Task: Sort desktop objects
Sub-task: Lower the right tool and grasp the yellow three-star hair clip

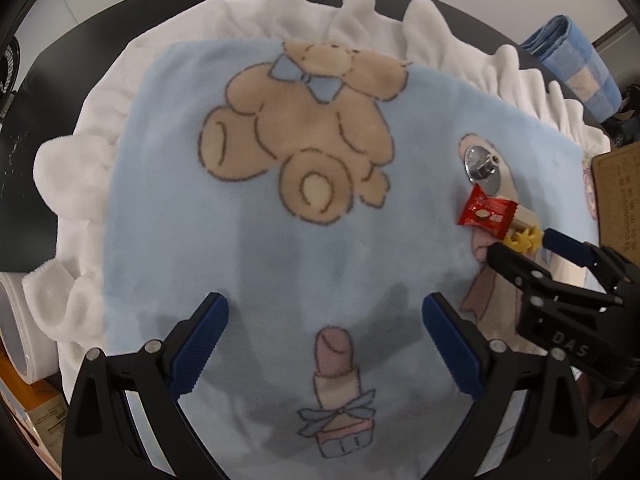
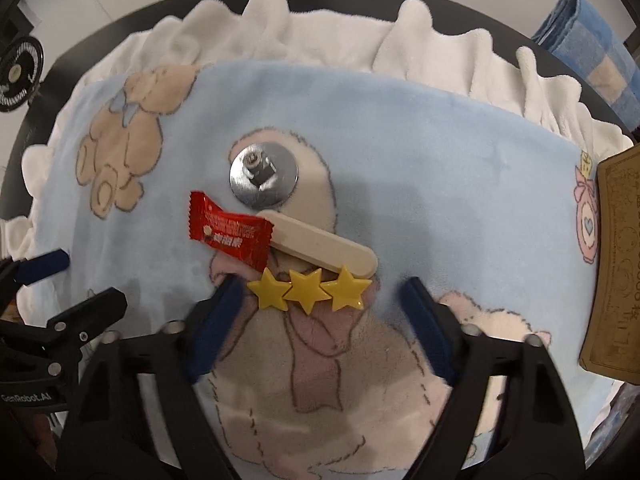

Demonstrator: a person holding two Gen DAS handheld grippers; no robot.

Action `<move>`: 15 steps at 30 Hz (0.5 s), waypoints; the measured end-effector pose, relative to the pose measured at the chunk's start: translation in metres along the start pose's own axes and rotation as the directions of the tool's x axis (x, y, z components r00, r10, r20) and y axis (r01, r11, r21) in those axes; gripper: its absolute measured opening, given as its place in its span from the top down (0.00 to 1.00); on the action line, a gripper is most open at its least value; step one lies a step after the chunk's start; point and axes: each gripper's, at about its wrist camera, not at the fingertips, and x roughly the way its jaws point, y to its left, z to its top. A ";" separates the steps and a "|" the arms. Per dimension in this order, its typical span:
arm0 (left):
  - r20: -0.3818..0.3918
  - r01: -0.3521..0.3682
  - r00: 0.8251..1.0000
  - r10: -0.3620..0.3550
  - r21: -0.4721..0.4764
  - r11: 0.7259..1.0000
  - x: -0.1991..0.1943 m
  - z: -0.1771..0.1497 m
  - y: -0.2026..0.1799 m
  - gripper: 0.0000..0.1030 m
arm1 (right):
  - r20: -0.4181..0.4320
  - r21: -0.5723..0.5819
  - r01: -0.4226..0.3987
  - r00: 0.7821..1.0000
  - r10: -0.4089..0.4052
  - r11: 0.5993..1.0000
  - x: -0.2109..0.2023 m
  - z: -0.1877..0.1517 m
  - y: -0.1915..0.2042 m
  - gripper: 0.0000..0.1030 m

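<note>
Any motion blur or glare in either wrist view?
Right wrist: the right gripper fingers are smeared by motion, the star clip is sharp, mild glare on the metal disc. Left wrist: sharp, soft shadows under the left gripper, heavy fisheye bending.

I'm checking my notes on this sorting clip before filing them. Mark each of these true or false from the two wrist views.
1. The red candy wrapper overlaps one end of the beige stick. True.
2. The yellow star piece has four stars. False: it has three, in a row.
3. The right gripper is clamped on the star piece. False: its jaws stand apart, with the stars just ahead between the fingertips.
4. The left gripper is open over bare blanket. True.
5. The metal disc lies on top of the wrapper. False: it lies beside it, on the blanket.
</note>
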 end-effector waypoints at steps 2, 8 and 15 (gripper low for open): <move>0.002 0.003 1.000 -0.003 0.002 1.000 0.001 0.000 0.000 0.05 | 0.008 0.000 0.005 1.000 -0.005 1.000 -0.001 -0.001 0.001 0.29; 0.000 0.008 1.000 -0.008 -0.012 1.000 0.003 0.000 0.001 0.06 | 0.020 -0.021 0.005 1.000 -0.005 1.000 -0.004 -0.005 0.005 0.41; 0.004 0.018 1.000 -0.018 -0.010 1.000 0.006 0.002 -0.008 0.06 | 0.024 0.006 -0.025 0.999 0.025 1.000 -0.010 -0.012 -0.009 0.41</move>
